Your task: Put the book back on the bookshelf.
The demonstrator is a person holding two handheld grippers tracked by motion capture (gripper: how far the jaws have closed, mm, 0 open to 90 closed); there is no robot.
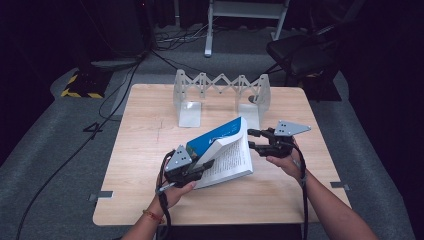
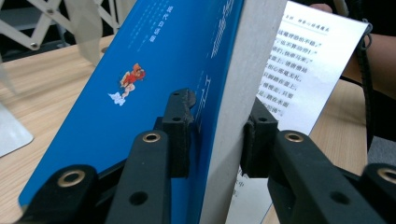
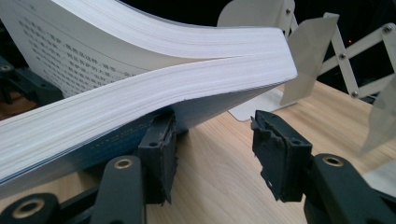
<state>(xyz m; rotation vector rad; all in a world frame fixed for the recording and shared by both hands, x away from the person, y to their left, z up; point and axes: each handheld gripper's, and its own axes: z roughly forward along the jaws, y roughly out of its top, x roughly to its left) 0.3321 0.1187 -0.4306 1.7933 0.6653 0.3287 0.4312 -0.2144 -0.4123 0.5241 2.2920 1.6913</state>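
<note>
My left gripper (image 1: 192, 167) clamps the blue-covered book's (image 1: 225, 150) front block. My right gripper's (image 1: 256, 140) jaws stand part-open, empty, beneath the drooping pages. Those pages could slump to the counter (image 1: 145, 150).

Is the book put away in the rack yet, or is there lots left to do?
Not yet. The blue-covered paperback book is already up off the wooden table. The left gripper clamps its cover side, while the right gripper stands open beside the pages. The white accordion rack behind holds nothing yet.
</note>
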